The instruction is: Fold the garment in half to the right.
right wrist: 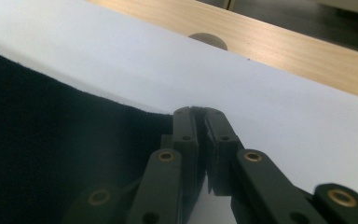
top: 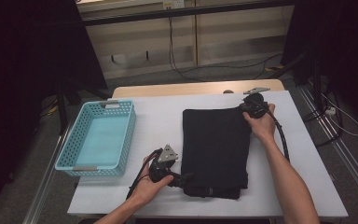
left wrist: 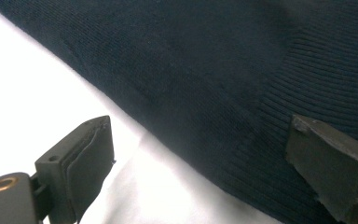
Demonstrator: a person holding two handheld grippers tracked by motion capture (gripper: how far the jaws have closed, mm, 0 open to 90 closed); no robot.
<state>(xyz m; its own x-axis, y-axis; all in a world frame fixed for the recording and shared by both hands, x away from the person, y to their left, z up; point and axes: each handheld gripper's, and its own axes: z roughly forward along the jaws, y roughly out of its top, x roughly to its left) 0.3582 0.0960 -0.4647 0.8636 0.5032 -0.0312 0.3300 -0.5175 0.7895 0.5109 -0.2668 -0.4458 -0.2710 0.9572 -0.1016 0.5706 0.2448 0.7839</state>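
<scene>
A black knitted garment [top: 216, 144] lies folded flat on the white table [top: 158, 116]. My left gripper [top: 186, 178] sits at its near left corner, held in a hand. In the left gripper view this gripper [left wrist: 200, 140] is open, jaws wide apart, with the garment's ribbed hem [left wrist: 317, 70] running between them. My right gripper [top: 244, 108] is at the far right corner of the garment. In the right gripper view its jaws [right wrist: 198, 114] are pressed together on the edge of the black cloth [right wrist: 51, 154].
A light blue plastic basket [top: 107, 103] stands to the left on the table, with nothing in it. A wooden strip [right wrist: 284, 46] runs along the far edge, with a small round grey piece [right wrist: 208, 41] on it. Cables lie on the floor beyond.
</scene>
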